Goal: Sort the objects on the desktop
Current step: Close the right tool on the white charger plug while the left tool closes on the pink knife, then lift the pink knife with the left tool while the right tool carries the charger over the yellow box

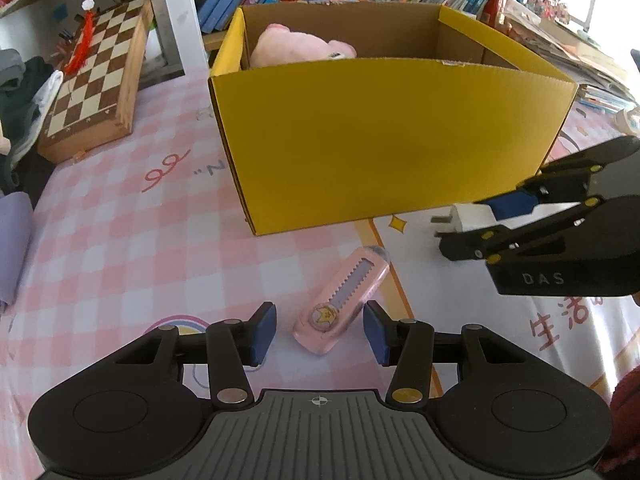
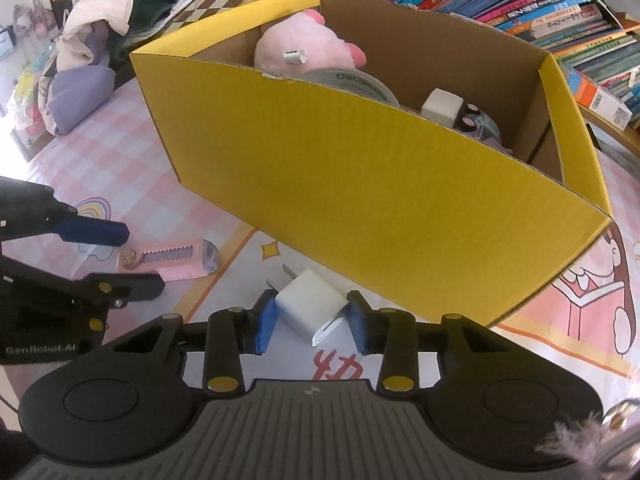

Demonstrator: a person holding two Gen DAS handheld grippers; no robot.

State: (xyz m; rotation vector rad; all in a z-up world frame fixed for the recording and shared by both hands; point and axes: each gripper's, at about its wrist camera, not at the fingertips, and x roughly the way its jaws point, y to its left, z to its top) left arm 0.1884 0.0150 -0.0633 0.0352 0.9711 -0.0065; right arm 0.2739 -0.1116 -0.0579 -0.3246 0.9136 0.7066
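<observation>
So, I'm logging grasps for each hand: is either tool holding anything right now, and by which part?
The right tool is shut on the white plug adapter, pads on its two flat sides. The left tool holds nothing: it is open around the pink utility knife.

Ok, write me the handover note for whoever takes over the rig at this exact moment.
Right gripper: shut on the white charger, which lies on the tablecloth in front of the yellow box.
Left gripper: open, pads either side of the pink utility knife, not gripping; the knife lies flat.
Done: pink plush, tape roll and a few small items already sit in the box.
Left: lift the charger into the box, then grip the knife and box it.
</observation>
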